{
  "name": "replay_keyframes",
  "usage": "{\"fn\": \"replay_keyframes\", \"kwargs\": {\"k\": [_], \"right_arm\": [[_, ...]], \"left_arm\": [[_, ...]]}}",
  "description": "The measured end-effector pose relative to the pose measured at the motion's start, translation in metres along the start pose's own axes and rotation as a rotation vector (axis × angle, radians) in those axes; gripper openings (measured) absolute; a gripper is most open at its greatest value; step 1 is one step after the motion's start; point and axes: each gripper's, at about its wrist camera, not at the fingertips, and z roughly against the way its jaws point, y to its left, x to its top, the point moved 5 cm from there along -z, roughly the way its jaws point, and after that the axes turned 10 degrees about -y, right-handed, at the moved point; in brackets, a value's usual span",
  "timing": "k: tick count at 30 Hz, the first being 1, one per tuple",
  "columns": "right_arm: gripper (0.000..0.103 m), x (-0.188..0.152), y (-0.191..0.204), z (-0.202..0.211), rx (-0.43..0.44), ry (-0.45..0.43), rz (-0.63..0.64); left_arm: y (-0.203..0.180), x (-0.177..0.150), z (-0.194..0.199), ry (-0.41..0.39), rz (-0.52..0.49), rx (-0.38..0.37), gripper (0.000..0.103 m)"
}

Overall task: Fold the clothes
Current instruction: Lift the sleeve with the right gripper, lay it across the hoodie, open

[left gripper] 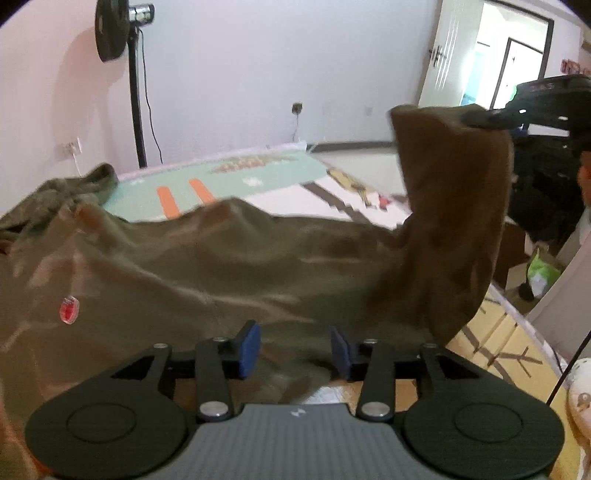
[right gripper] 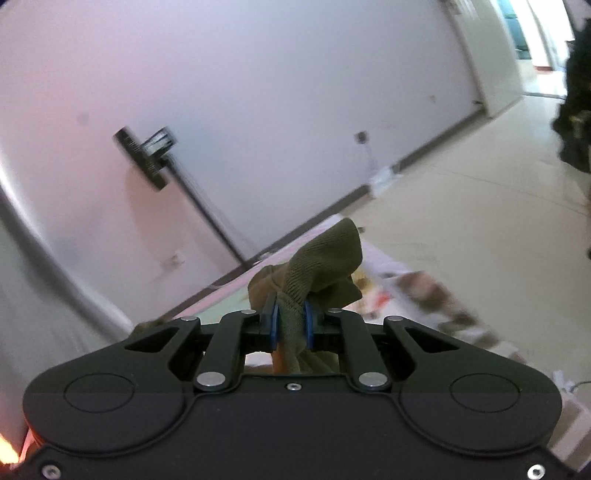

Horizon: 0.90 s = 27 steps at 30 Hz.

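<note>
An olive green garment (left gripper: 221, 258) with a small red badge (left gripper: 69, 309) lies crumpled across a patterned mat. My left gripper (left gripper: 295, 343) is low over its near edge, blue pads (left gripper: 249, 347) apart, with cloth lying between them and not pinched. My right gripper (left gripper: 469, 119) is at the upper right, holding one end of the garment high so that it hangs in a tall flap. In the right wrist view that gripper (right gripper: 291, 319) is shut on a ribbed olive edge (right gripper: 325, 254) of the garment, which bunches up above the pads.
A colourful play mat (left gripper: 258, 177) lies under the garment. A black standing fan (left gripper: 110, 33) is against the far wall. An open door (left gripper: 447, 55) is at the back right. A dark bundle (left gripper: 543, 184) and a green-white bag (left gripper: 541, 271) sit to the right.
</note>
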Motion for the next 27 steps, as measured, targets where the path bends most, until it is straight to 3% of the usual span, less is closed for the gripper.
{"fn": "replay_keyframes", "kwargs": {"k": [3, 13, 27], "right_arm": [[0.012, -0.012, 0.039, -0.01, 0.041, 0.017, 0.018], [0.012, -0.066, 0.166, -0.027, 0.15, 0.06, 0.103], [0.012, -0.151, 0.357, -0.006, 0.258, 0.121, 0.222]], "left_arm": [[0.016, 0.008, 0.014, -0.018, -0.012, 0.01, 0.057], [0.098, 0.012, 0.065, -0.004, -0.11, 0.064, 0.058], [0.238, -0.011, 0.158, 0.06, -0.047, 0.171, 0.058]]}}
